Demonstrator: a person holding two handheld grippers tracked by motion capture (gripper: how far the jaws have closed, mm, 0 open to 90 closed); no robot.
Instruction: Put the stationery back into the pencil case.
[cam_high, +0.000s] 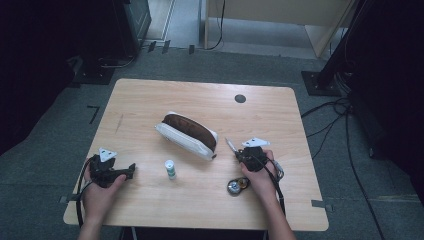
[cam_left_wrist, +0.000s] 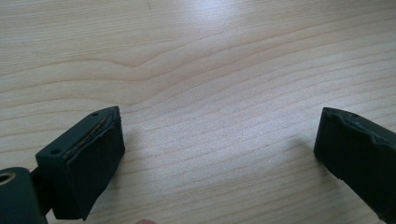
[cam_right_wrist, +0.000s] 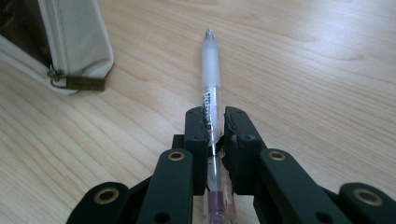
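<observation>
A clear pen (cam_right_wrist: 210, 84) with a white grip points away from me, and my right gripper (cam_right_wrist: 214, 116) is shut on its barrel. In the high view that right gripper (cam_high: 243, 151) sits right of the pouch, the pen (cam_high: 230, 145) sticking out toward the far left. A white zip pouch (cam_high: 187, 135) with a brown inside lies open at the table's middle; its corner and zip pull (cam_right_wrist: 84, 83) show at the upper left of the right gripper view. My left gripper (cam_high: 131, 170) rests near the front left, open over bare wood (cam_left_wrist: 215, 126).
A small white tube (cam_high: 170, 169) stands between the two hands. A round metal object (cam_high: 236, 186) lies by the right hand. The wooden table (cam_high: 150, 95) has a dark grommet (cam_high: 240, 98) at the back. Cables and stands line the floor at right.
</observation>
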